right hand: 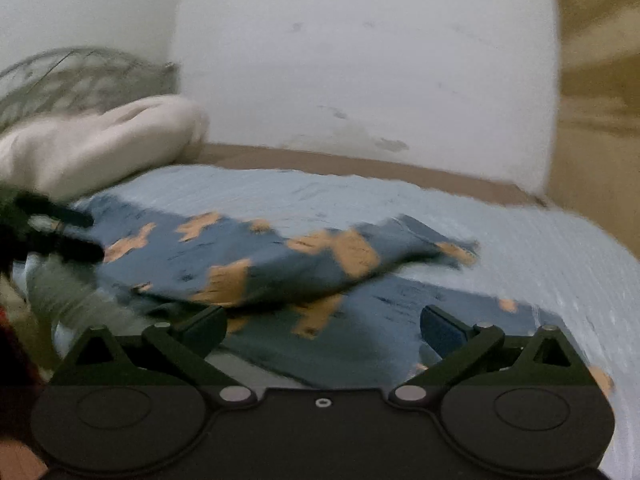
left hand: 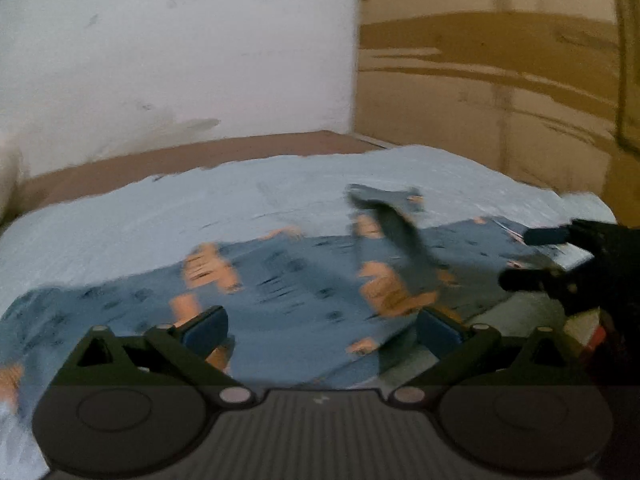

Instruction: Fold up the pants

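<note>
While both views are smeared by motion blur, the left hand-held gripper [left hand: 322, 330] shows its fingers spread wide with nothing between them, and the right hand-held gripper [right hand: 322, 330] is likewise wide apart and empty. Just ahead of both lie the pants [right hand: 280, 264], blue with orange patches, spread on a light blue sheet [left hand: 120, 216] covering the bed. One part of the pants sits raised over the rest. Beyond the right hand-held gripper, to its left, rests a white pillow [right hand: 100, 140].

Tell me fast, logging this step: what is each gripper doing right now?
Left gripper: open, holding nothing, over the pants.
Right gripper: open, holding nothing, over the pants.
</note>
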`<state>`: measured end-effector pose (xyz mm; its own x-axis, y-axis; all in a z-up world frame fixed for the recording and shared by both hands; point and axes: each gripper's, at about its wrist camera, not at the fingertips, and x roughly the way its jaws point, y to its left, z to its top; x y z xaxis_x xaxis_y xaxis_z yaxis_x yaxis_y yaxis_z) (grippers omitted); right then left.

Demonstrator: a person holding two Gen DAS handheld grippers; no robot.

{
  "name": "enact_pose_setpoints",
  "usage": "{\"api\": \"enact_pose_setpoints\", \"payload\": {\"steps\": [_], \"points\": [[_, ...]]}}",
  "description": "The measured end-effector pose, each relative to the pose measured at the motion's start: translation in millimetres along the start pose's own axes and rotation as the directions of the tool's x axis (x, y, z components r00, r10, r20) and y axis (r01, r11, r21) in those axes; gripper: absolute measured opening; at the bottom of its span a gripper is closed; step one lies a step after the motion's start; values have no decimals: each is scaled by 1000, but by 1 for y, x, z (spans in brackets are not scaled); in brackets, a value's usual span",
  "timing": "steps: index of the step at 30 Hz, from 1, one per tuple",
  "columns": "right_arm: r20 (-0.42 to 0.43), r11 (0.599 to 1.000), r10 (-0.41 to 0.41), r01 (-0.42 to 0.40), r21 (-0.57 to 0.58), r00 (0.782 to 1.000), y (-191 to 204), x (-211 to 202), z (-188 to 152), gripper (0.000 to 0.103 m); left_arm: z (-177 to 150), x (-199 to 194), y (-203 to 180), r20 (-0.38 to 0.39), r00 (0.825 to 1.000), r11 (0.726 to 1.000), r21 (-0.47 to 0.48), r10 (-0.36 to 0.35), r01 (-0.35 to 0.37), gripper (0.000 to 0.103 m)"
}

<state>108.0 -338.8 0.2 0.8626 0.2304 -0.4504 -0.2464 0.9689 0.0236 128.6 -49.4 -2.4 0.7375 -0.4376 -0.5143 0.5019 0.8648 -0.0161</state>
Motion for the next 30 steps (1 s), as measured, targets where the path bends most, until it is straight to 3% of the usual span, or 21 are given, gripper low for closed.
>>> {"api": "enact_pose_setpoints", "payload": {"steps": [4,9,12,17,19,20,26,29,30], "points": [[-23,996,-12,14,87,1000,-33,0,1,102,11,23,-25,-34,997,996,54,-70,72,85],[-55,999,10,-7,45,998,-53,21,27,102,13,45,-46,-76,987,986,75,-141,147,65],[-65,999,37,-37,-1,997,-56,46,58,95,13,57,-51,-111,985,988,63,-136,143,47],[-139,996,74,-80,-41,988,-50,108,106,81,14,64,-54,-119,983,990,1,-138,139,40],[-166,995,77,-86,-43,983,-45,129,118,79,14,62,-57,-114,983,990,9,-142,144,29],[-187,995,75,-85,-47,980,-43,141,122,79,14,62,-59,-116,983,989,15,-142,144,23],[-320,991,-55,13,-131,946,-28,201,129,76,15,66,-66,-131,981,989,20,-143,147,13],[-388,983,-108,39,-181,915,-25,218,123,54,15,69,-66,-137,981,990,13,-134,137,3],[-401,980,-122,47,-191,908,-25,221,121,40,16,68,-65,-135,982,990,8,-136,138,1]]}}
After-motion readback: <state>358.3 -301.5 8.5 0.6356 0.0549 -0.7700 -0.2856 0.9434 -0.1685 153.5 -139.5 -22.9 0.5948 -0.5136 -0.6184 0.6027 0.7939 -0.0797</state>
